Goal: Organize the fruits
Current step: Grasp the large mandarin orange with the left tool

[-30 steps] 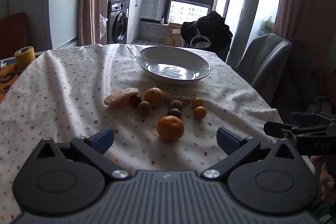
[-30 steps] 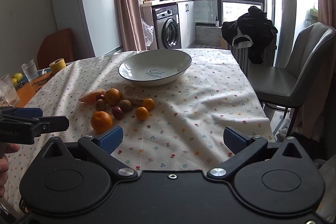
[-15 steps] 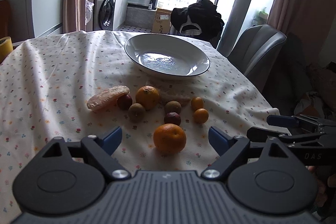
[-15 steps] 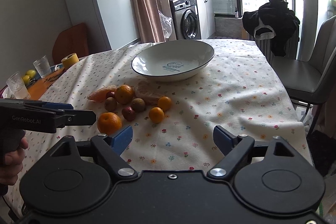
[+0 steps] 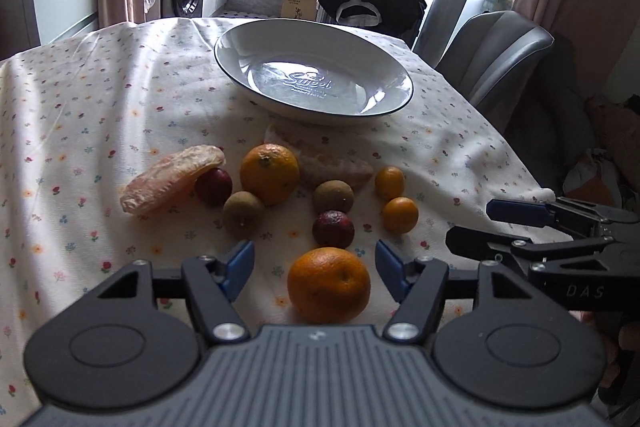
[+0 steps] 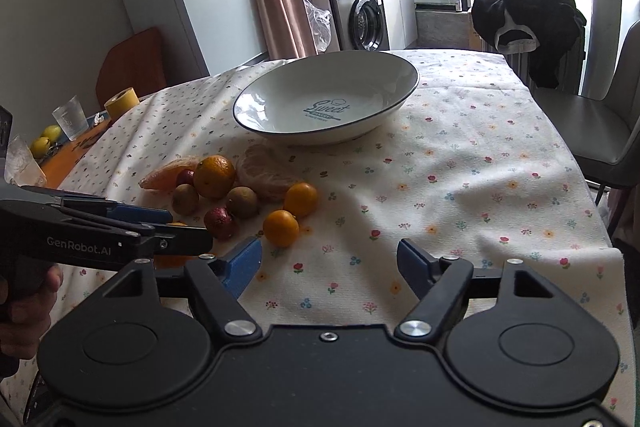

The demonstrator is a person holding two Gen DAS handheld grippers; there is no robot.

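Carefully centre your closing, still empty left gripper (image 5: 315, 263) on the orange (image 5: 329, 284) at lower centre before clamping.

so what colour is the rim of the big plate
Dark blue-black line around the white plate, clearest in the right wrist view.

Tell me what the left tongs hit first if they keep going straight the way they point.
Probably the big orange nearest them. It sits between the closing blue fingers of the left tongs, untouched; beyond it lies the dark red fruit. Depth is uncertain.
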